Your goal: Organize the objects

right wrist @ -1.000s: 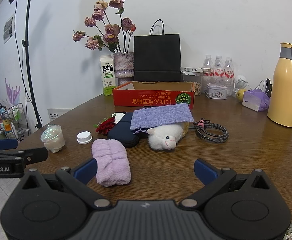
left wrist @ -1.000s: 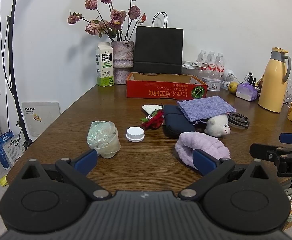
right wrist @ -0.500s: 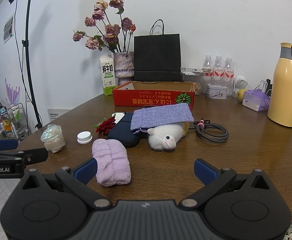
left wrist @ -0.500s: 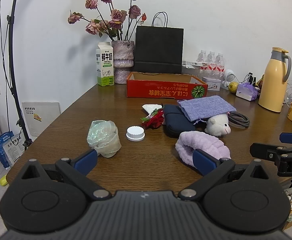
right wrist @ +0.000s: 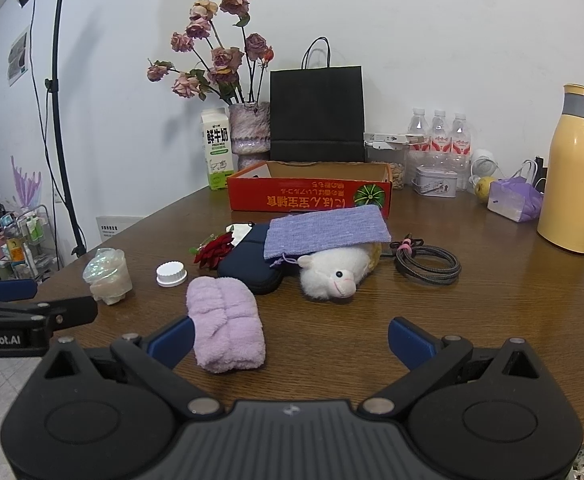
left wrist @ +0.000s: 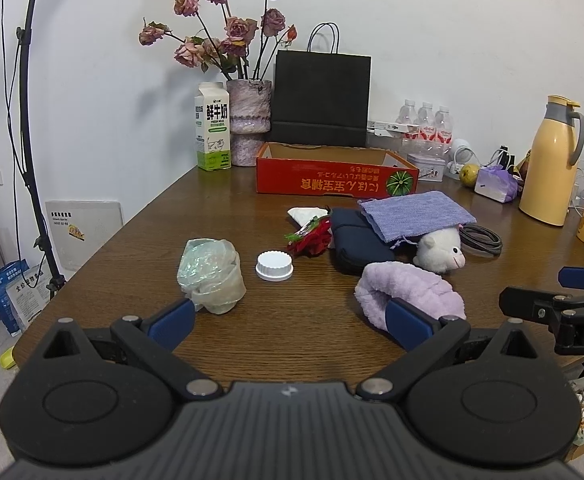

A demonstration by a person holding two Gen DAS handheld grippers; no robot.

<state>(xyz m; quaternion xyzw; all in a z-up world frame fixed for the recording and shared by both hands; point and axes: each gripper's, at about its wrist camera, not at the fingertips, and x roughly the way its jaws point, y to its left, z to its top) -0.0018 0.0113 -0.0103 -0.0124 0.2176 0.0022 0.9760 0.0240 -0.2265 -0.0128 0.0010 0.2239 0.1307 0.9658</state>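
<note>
Both tools are held low over the near edge of the brown wooden desk (left wrist: 219, 216), and nothing is gripped by either. The left tool (left wrist: 289, 320) is seen with its blue fingers spread wide; the right tool (right wrist: 289, 338) is likewise spread wide and empty.

Loose objects are scattered across the middle of the desk. A rolled lilac towel (right wrist: 225, 326) lies nearest, just ahead of the right tool's left finger. A crumpled clear plastic cup (left wrist: 211, 276) sits at the left, with a white ribbed cap (left wrist: 274, 265) just beside it. A red artificial rose (left wrist: 312, 240) lies beyond the cap, next to a dark navy pouch (left wrist: 358, 240). A purple cloth bag (right wrist: 326, 230) is draped partly over the pouch and over a white plush sheep (right wrist: 334, 270). A coiled dark cable (right wrist: 428, 260) rests to the right of the sheep.

Behind these, an open red cardboard box (left wrist: 336, 176) stands on the desk; no contents can be made out. A milk carton (left wrist: 213, 138), a vase of dried roses (left wrist: 249, 120) and a black paper bag (left wrist: 322, 98) are lined against the wall. A yellow thermos (right wrist: 574, 168) stands at the far right.
</note>
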